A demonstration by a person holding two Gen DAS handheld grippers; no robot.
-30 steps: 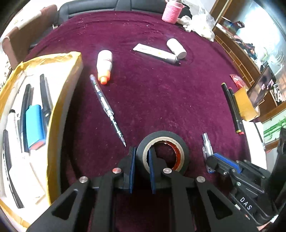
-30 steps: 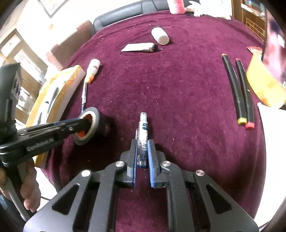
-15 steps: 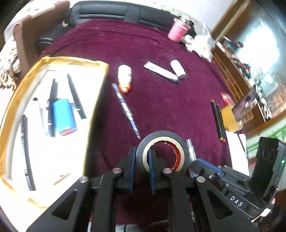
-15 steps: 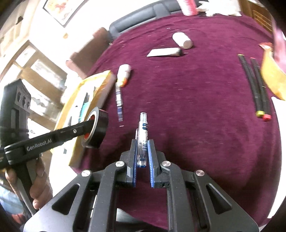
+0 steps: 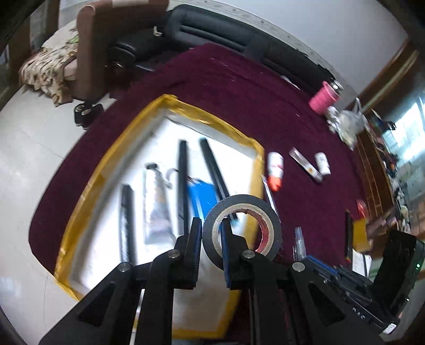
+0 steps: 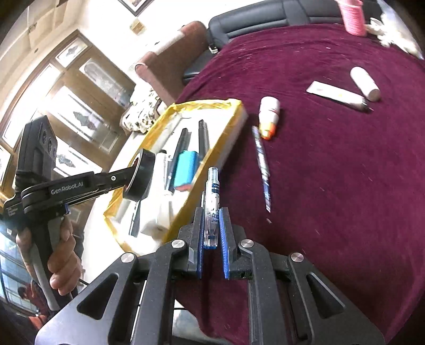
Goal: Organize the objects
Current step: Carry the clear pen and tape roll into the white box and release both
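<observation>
My left gripper [image 5: 210,236] is shut on the wall of a black tape roll [image 5: 240,209] and holds it in the air above the yellow-edged white tray [image 5: 212,124]. It shows in the right wrist view too [image 6: 124,183], with the tape roll [image 6: 140,175] over the tray [image 6: 228,111]. My right gripper [image 6: 211,233] is shut on a clear pen [image 6: 212,196] with a blue label, held above the tray's near edge. The tray holds black pens [image 5: 182,169], a blue box [image 6: 186,169] and a white tube [image 5: 154,201].
On the maroon cloth [image 6: 345,172] lie a striped pen [image 6: 261,164], a white bottle with an orange cap [image 6: 269,114], a flat tube [image 6: 334,95] and a white cylinder [image 6: 364,83]. A pink spool [image 6: 353,16] stands at the back. Chairs stand beyond the table.
Both grippers have risen and swung left with their loads. The tape roll now hangs over the tray; the clear pen has come over the tray's near edge.
</observation>
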